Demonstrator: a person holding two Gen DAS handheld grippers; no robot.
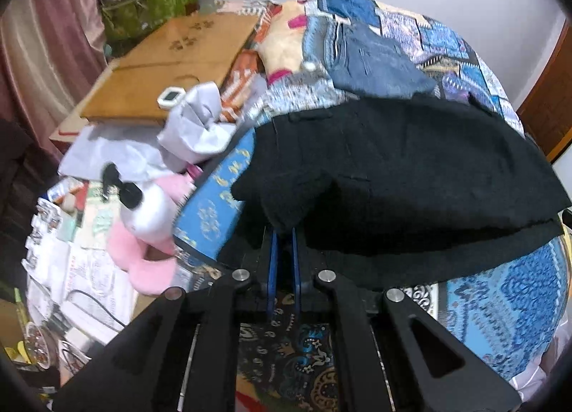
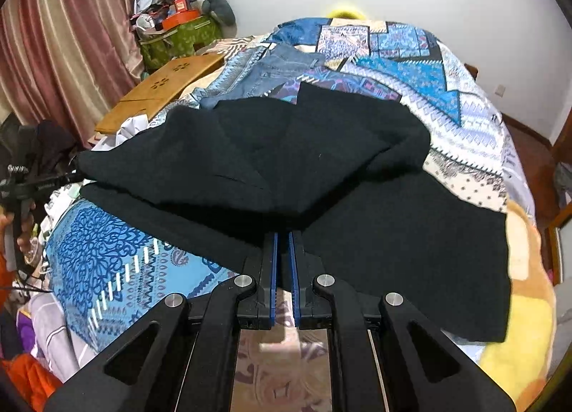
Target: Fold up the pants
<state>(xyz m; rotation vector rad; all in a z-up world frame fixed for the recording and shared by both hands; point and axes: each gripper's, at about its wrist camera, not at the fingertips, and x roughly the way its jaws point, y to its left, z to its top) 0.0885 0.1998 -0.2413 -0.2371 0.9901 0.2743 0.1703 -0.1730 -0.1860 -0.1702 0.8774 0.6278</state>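
Observation:
Black pants point(image 1: 411, 168) lie on the patterned blue bedspread point(image 1: 507, 290), partly folded over themselves. My left gripper point(image 1: 284, 233) is shut on a lifted edge of the pants, and the fabric hangs over its blue pads point(image 1: 272, 265). In the right wrist view the same black pants point(image 2: 321, 161) spread across the bedspread point(image 2: 107, 240). My right gripper point(image 2: 284, 235) is shut on the near edge of the upper fold. The left gripper point(image 2: 21, 190) shows at the far left of that view, holding the pants' left end.
Folded blue jeans point(image 1: 371, 61) lie further up the bed. A wooden lap desk point(image 1: 171, 65) and white paper point(image 1: 193, 126) lie left of the pants. A white pump bottle point(image 1: 143, 208) and pink plush point(image 1: 143, 261) sit on a cluttered surface at left. A green bag point(image 2: 178, 40) stands by the curtain.

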